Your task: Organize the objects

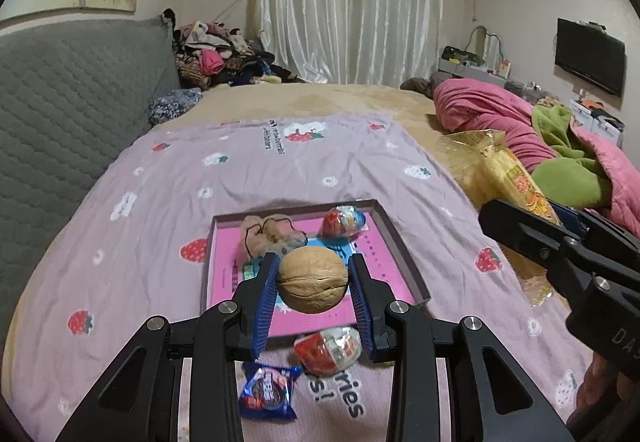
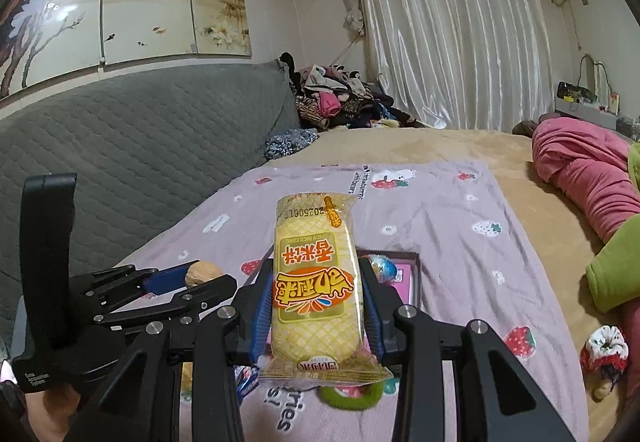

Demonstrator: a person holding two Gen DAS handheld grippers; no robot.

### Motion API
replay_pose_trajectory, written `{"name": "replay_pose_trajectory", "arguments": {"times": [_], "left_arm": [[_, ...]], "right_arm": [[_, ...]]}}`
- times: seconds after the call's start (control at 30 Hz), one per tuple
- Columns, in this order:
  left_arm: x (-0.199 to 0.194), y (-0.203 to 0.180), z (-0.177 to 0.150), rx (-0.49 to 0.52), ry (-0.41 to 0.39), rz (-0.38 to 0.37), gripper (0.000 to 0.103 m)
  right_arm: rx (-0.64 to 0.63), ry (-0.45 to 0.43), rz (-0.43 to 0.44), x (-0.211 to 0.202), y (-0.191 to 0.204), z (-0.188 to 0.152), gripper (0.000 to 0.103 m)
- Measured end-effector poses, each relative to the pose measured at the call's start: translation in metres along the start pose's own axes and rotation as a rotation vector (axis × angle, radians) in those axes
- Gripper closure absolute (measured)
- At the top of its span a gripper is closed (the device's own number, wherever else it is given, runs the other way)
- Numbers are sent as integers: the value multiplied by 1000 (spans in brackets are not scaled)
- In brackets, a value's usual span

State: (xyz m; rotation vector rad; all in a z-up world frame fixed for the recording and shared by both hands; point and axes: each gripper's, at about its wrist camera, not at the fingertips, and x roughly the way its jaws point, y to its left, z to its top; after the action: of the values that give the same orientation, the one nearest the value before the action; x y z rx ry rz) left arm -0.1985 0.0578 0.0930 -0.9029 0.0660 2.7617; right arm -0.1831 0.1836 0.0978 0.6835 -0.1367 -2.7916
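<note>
left hand-held gripper (image 1: 313,284) around walnut (image 1: 313,278), above pink tray (image 1: 404,238)

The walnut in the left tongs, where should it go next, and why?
Probably lower the walnut into the pink tray and let go. The left tongs hold it in the air just above the tray, where other small treats already lie.

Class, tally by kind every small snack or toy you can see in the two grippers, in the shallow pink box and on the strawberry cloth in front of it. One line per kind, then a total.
Walnuts: 1
Foil-wrapped eggs: 2
Rice cake packets: 1
Blue cookie packets: 1
Plush toys: 1
Green rings: 1
Total: 7
</note>
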Motion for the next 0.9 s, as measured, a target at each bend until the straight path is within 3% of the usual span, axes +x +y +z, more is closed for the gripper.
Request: {"name": "replay_pose_trajectory", "arguments": {"times": [0.53, 0.9], "left_arm": [[66, 23, 28, -44, -36, -8, 67], [120, 28, 29, -30, -4, 2, 67]], "right_arm": [[-20, -87, -7, 38, -24, 16, 64], [-7, -86, -9, 72, -27, 20, 64]]}}
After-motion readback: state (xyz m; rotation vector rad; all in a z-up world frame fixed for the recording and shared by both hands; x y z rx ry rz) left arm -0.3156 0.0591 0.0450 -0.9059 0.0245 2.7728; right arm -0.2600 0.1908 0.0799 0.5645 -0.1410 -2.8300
